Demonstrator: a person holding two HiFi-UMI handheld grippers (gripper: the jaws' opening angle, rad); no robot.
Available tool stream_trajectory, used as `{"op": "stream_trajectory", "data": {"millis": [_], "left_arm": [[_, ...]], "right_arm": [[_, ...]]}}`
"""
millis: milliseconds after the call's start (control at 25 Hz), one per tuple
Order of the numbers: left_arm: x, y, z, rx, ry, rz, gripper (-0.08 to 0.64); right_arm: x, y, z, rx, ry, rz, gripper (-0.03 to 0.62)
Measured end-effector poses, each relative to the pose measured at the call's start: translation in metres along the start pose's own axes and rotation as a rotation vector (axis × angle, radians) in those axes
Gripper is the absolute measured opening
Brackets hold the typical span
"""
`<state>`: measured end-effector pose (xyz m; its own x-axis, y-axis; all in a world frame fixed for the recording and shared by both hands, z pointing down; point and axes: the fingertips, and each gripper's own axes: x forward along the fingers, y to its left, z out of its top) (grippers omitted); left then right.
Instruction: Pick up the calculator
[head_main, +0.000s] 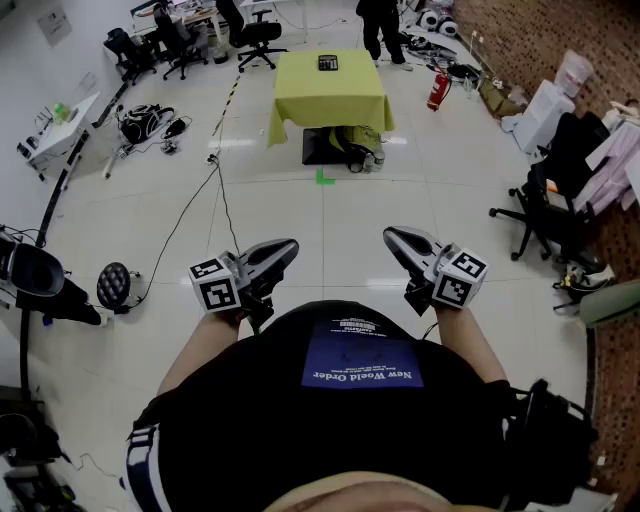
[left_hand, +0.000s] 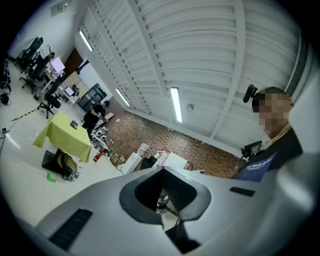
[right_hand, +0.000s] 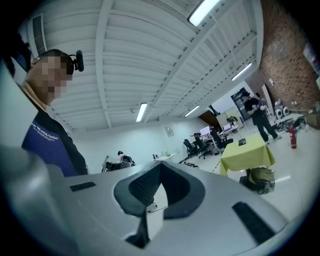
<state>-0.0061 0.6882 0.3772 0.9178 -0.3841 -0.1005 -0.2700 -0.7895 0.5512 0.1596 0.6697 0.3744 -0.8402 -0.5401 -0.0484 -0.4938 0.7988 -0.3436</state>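
The calculator is a small dark slab lying on a table with a yellow-green cloth, far across the floor from me. It also shows as a dark speck in the left gripper view and the right gripper view. Both grippers are held close to the person's body, far short of the table. The left gripper has its jaws together with nothing between them, as its own view also shows. The right gripper likewise looks shut and empty.
A person stands behind the table. A dark bag sits under it, a red fire extinguisher to its right. Office chairs stand at the back, another chair at right. Cables trail over the white floor at left.
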Motion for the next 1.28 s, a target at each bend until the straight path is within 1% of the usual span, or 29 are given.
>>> {"op": "stream_trajectory", "data": {"millis": [440, 600, 760, 880, 1040, 1160, 1280], "left_arm": [[0.062, -0.021, -0.028, -0.007, 0.023, -0.016, 0.006], [0.081, -0.023, -0.034, -0.018, 0.023, -0.016, 0.006], [0.089, -0.017, -0.038, -0.039, 0.037, -0.019, 0.006], [0.084, -0.003, -0.035, -0.045, 0.04, -0.015, 0.006], [0.064, 0.029, -0.019, -0.059, 0.01, -0.015, 0.006], [0.048, 0.06, 0.004, -0.065, -0.014, -0.038, 0.006], [0.024, 0.095, 0.037, -0.056, -0.012, -0.054, 0.006]], "right_arm": [[-0.059, -0.029, 0.006, -0.041, 0.02, -0.015, -0.015], [-0.068, -0.038, 0.01, -0.051, 0.025, -0.017, -0.015], [-0.066, -0.047, 0.008, -0.043, 0.028, -0.017, -0.014], [-0.053, -0.054, 0.003, -0.029, 0.038, -0.02, -0.015], [-0.015, -0.06, -0.003, -0.039, 0.061, -0.018, -0.014], [0.03, -0.065, 0.0, -0.061, 0.071, -0.015, -0.015], [0.087, -0.063, 0.015, -0.081, 0.065, -0.01, -0.014]]}}
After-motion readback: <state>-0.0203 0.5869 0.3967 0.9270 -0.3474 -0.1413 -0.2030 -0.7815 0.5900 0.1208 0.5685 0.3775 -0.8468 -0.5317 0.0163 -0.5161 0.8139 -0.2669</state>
